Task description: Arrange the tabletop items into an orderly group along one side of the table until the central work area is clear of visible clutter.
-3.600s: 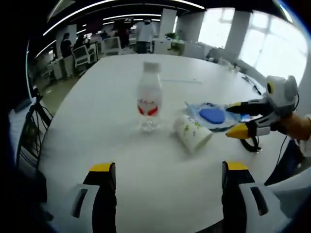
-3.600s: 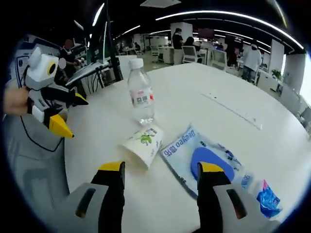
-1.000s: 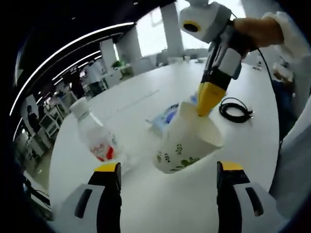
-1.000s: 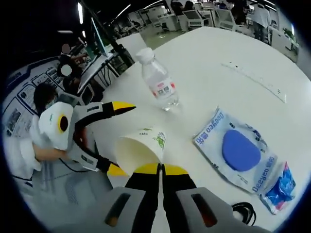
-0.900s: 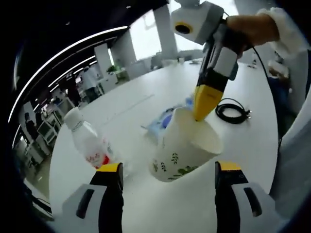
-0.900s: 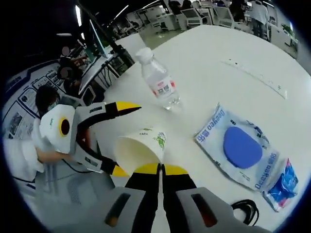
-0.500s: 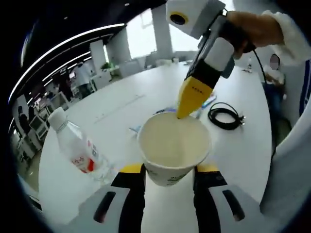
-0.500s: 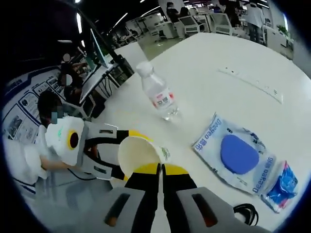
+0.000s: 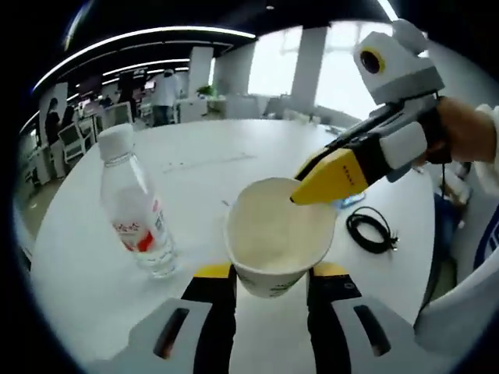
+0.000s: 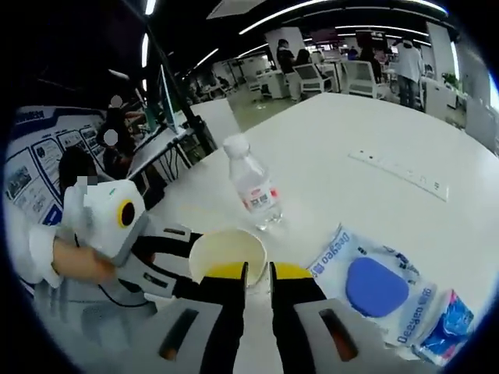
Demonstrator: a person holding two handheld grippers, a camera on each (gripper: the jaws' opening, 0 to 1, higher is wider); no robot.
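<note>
Paper cup [image 9: 279, 238] gripped — left claw [image 9: 269, 279]; right claw [image 10: 258, 278] ajar.

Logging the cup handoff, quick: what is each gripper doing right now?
Left gripper: closed on the paper cup, gripping its body.
Right gripper: jaws slightly apart astride the cup's rim; grip cannot be told.

You are in a large open-plan office with a dark ceiling crossed by long curved strips of white light [image 9: 148, 35]. Bright windows [image 9: 339, 66] glow between pale square pillars [image 9: 306, 74] beyond the white table [image 9: 78, 257]. Farther back stand desks with office chairs [image 10: 355, 78], and people [image 10: 405, 66] stand among them. A monitor [image 10: 168, 97] sits on a nearby desk.
</note>
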